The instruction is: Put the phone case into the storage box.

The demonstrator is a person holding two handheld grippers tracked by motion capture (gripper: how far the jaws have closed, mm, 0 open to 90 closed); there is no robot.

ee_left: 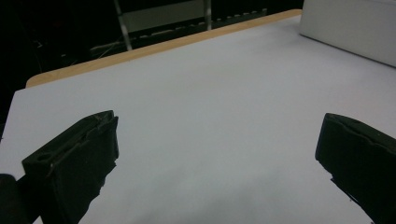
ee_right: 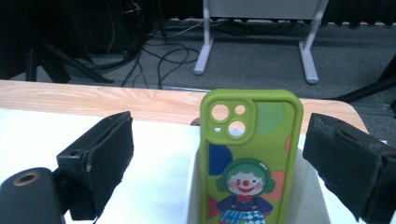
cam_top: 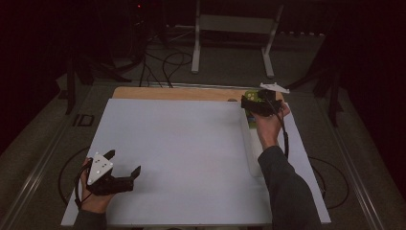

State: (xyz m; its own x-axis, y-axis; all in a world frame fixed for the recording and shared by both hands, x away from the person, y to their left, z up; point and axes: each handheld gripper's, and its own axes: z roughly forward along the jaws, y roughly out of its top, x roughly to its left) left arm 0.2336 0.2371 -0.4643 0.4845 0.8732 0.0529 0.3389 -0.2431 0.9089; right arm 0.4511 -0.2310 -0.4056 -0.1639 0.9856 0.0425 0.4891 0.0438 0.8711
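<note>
Straddling one green phone case (ee_right: 250,158), right gripper (ee_right: 219,158) jaws apart

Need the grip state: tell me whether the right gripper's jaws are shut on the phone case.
No, the right gripper has its jaws wide apart, clear of the green phone case.

The left gripper (ee_left: 217,158) hangs low over the white sheet (ee_left: 205,107), its two black jaws spread wide with bare sheet between them. A white box (ee_left: 350,28) sits at the far right, and the table's wooden edge (ee_left: 140,49) runs behind.
</note>
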